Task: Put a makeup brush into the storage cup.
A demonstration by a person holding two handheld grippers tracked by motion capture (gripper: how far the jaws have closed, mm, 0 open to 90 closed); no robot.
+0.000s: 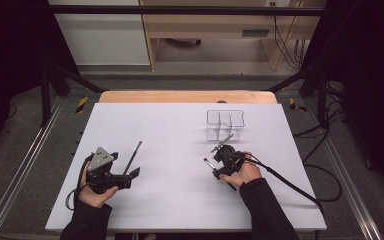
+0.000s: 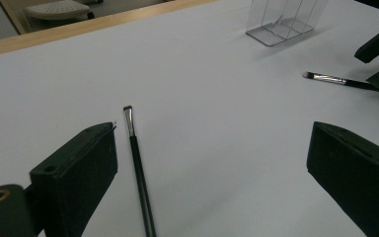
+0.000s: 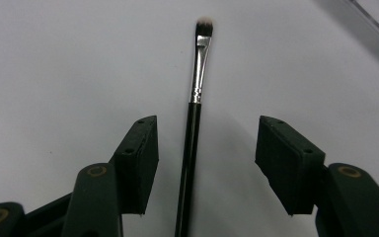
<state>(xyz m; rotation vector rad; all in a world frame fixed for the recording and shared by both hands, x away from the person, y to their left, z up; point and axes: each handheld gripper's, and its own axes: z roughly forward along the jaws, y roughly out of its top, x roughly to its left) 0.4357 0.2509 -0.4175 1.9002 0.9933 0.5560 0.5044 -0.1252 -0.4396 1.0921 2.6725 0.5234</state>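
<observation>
Nearest the worktop's (image 1: 180, 210) front edge, toward its left corner, the left gripper (image 1: 130, 175) rests low in the person's left hand (image 1: 92, 192). Its fingers (image 2: 76, 170) stand wide apart and hold nothing. A thin black angled brush (image 2: 139, 170) lies flat on the worktop just inside the left finger as the left gripper view shows it, close beside that finger though contact cannot be told, and well apart from the other finger. Its bristle tip points away toward the far edge.

Right of the middle, a little farther from the front edge, the right gripper (image 1: 214, 161) sits in the person's right hand (image 1: 245, 174). Its fingers (image 3: 140, 158) are parted about halfway and press on nothing. A second brush (image 3: 193, 123), with a black handle, a silver ferrule and a pale rounded tip, lies flat on the worktop in the gap between them. In the right gripper view it runs lengthwise up the middle of that gap, slightly nearer the left finger, touching neither pad, and its bristle end reaches out past the fingertips.

Farther back, toward the worktop's far right corner, a clear plastic organizer (image 1: 225, 125) with upright dividers stands upright, just beyond the right gripper. The worktop is white, with a strip of bare wood (image 1: 187, 97) along its far edge.
</observation>
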